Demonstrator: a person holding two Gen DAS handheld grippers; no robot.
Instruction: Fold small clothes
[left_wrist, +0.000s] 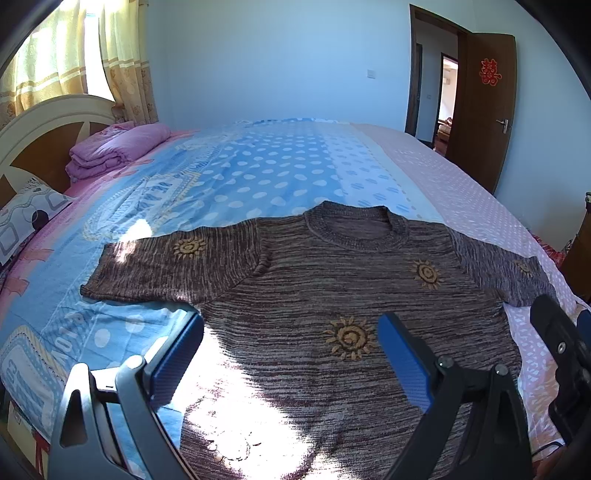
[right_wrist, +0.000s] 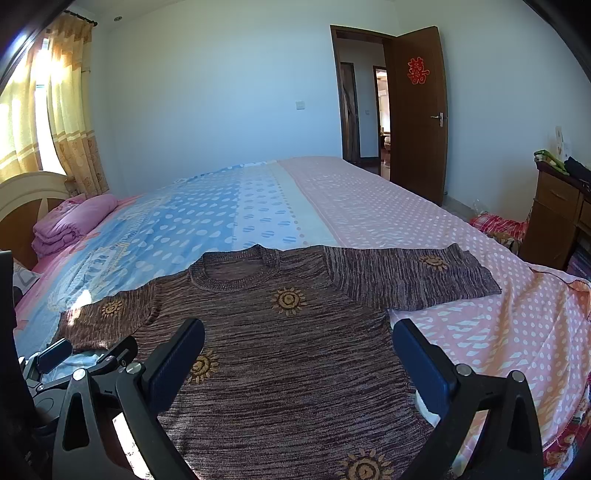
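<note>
While both grippers hover, the sweater lies flat on the bed.
Left gripper, jaws apart, over its left side; right gripper, jaws apart, over its right side, sleeves spread.

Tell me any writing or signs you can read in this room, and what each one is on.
"囍", a red paper sign on the brown door.
Pale letters on the blue bedsheet: too distorted to read.
Sweater: only sun patterns, no words.
Nothing else shows text.
</note>
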